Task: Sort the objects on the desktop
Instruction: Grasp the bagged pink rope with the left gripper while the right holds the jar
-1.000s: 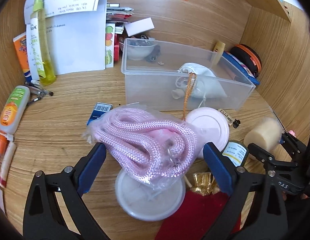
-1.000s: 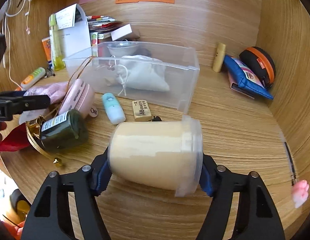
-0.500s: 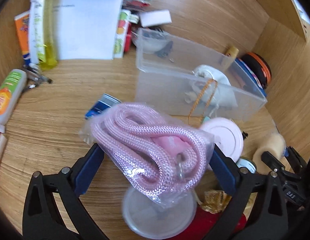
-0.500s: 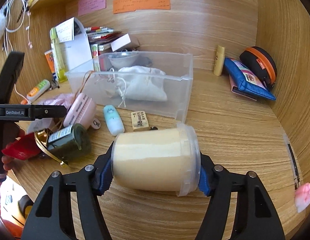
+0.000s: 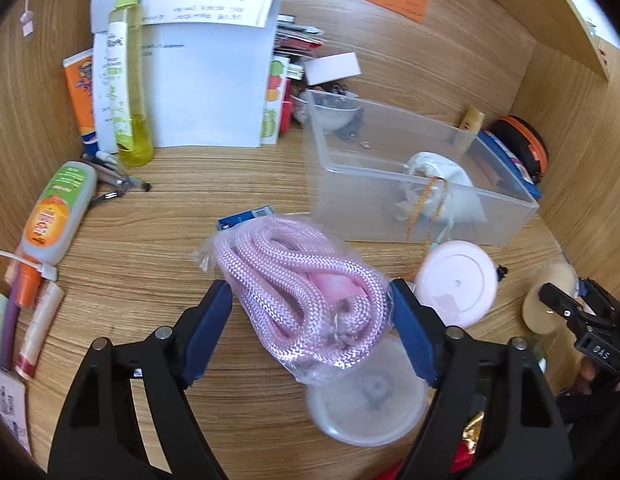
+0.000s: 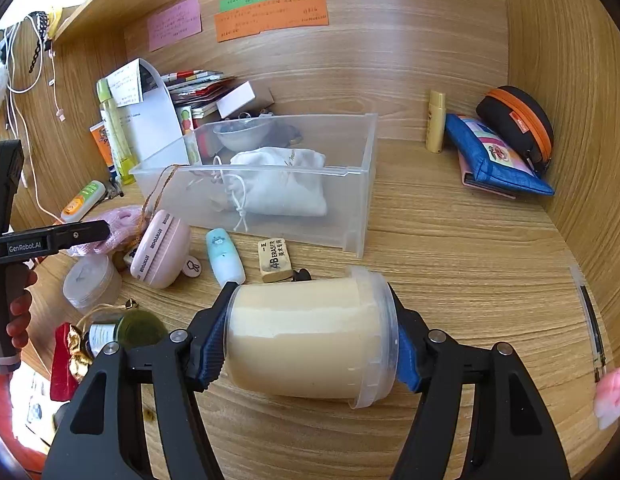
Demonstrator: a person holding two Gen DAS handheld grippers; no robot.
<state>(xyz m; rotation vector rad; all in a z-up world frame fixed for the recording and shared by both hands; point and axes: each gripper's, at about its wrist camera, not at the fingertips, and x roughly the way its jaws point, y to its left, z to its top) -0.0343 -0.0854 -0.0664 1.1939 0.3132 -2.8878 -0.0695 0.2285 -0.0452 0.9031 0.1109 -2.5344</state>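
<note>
My left gripper (image 5: 310,312) is shut on a clear bag of pink rope (image 5: 306,292) and holds it above the desk, left of the clear plastic bin (image 5: 390,168). My right gripper (image 6: 310,344) is shut on a cream-filled clear jar (image 6: 306,340), lying sideways, held above the desk in front of the bin (image 6: 310,208). The bin holds a white drawstring pouch (image 6: 282,188) and a small bowl (image 6: 238,132). The left gripper also shows in the right wrist view (image 6: 70,236).
On the desk lie a pink round brush (image 6: 160,248), a frosted lid (image 5: 366,404), a blue tube (image 6: 226,256), an eraser (image 6: 274,254), a green bottle (image 6: 126,332). Papers, a yellow bottle (image 5: 128,80) and tubes stand left; pouches (image 6: 498,160) at right.
Both grippers have risen a little with their loads. The left one has moved the rope bag higher and slightly back from the bin; the desk left of the bin now shows more.
</note>
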